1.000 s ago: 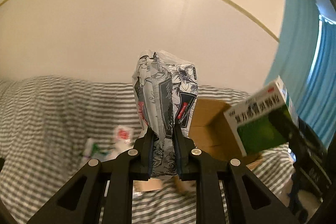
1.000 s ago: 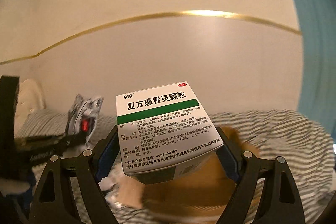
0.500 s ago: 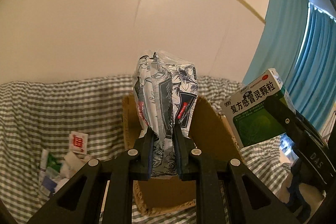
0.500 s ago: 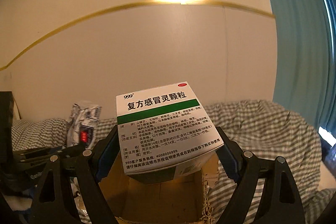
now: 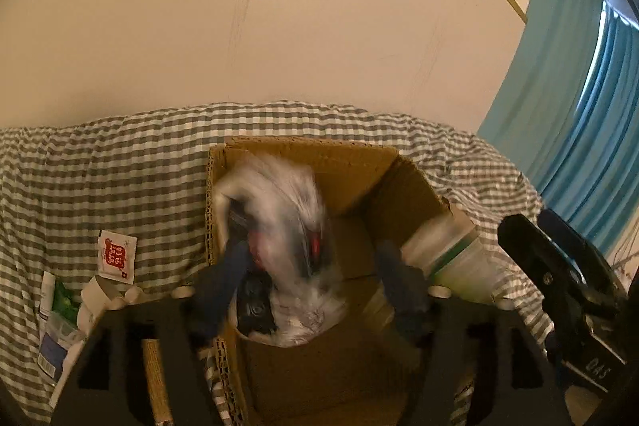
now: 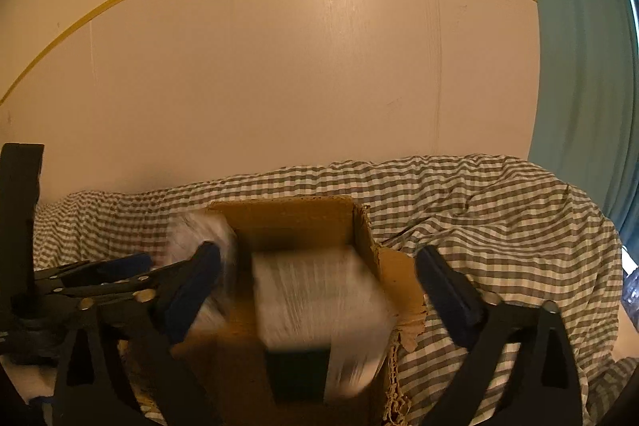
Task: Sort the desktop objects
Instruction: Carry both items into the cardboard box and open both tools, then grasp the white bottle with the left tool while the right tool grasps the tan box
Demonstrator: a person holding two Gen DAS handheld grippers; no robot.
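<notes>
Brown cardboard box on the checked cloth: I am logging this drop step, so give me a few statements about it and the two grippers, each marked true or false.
1. The left gripper has its jaws spread apart. True.
2. The floral black-and-white pouch is clamped tight between the left fingers. False: it shows as a blur between the open fingers, over the brown cardboard box.
3. The right gripper is open, and the white-and-green medicine carton is a blur at the box opening. True.
4. The box stands on bare wood. False: it sits on a grey-and-white checked cloth.
5. A small white sachet with red print lies inside the box. False: it lies on the cloth beside it.
</notes>
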